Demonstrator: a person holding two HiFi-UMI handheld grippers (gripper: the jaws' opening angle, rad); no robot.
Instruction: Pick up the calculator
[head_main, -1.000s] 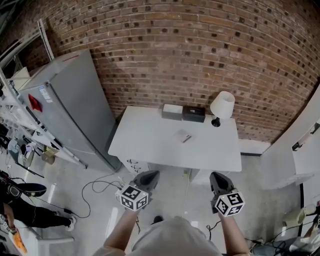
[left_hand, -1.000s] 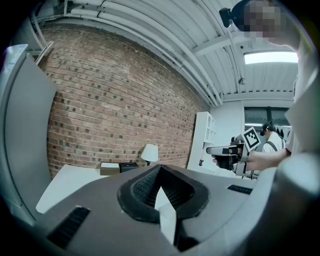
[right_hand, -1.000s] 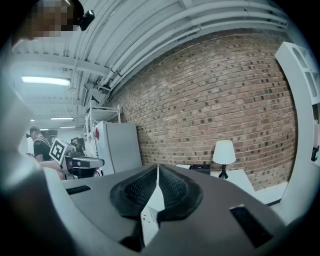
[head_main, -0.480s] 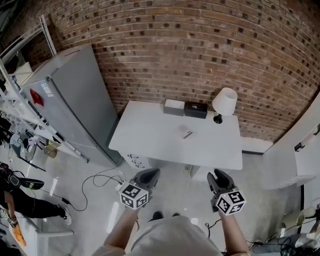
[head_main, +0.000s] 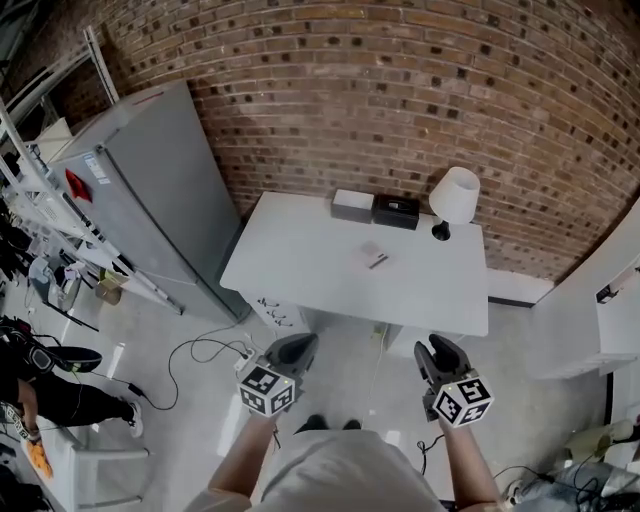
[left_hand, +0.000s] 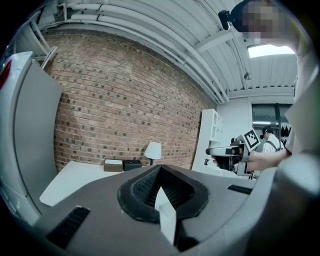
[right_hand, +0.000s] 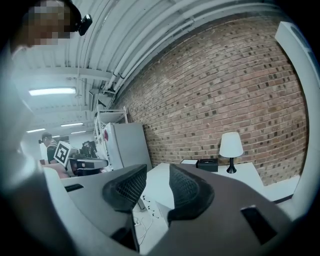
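Moved: right gripper (head_main: 441, 352) was shut a second ago; jaws opening now, nothing between them.
Left gripper (head_main: 296, 349): jaws together, empty.
Small grey flat calculator (head_main: 375, 256): well ahead on the white bench (head_main: 300, 270), approach not yet made.

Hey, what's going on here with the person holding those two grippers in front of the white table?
A person stands back from the white table with a gripper in each hand. The calculator lies untouched near the table's middle, in front of a lamp. The left gripper is shut and empty. The right gripper is opening its jaws, with nothing between them. Neither gripper has reached the table yet.
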